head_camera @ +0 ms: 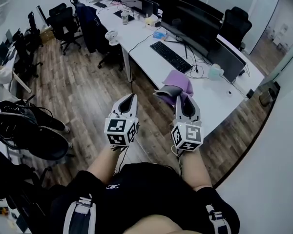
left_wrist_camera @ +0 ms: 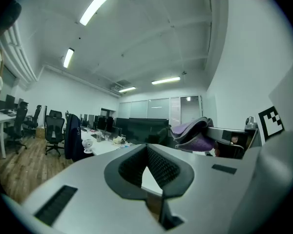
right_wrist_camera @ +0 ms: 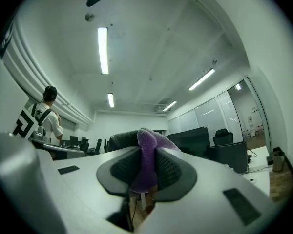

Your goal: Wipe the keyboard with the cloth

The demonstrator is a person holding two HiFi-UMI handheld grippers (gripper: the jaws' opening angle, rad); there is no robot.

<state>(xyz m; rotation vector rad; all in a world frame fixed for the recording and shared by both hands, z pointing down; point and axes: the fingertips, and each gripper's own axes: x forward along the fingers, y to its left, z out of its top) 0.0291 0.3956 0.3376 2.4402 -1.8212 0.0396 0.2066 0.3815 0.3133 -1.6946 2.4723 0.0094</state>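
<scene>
A long white desk (head_camera: 141, 30) carries a row of dark monitors (head_camera: 193, 21) along its far edge. A small white desk fan (head_camera: 112, 36) stands at its near edge, and a translucent container (head_camera: 215, 72) near its right end. Black office chairs (head_camera: 63, 21) stand on the wood floor (head_camera: 78, 87).

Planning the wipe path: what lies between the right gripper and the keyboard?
In the head view, only the purple cloth clamped in the right gripper lies between; it reaches almost to the near end of the keyboard.
</scene>
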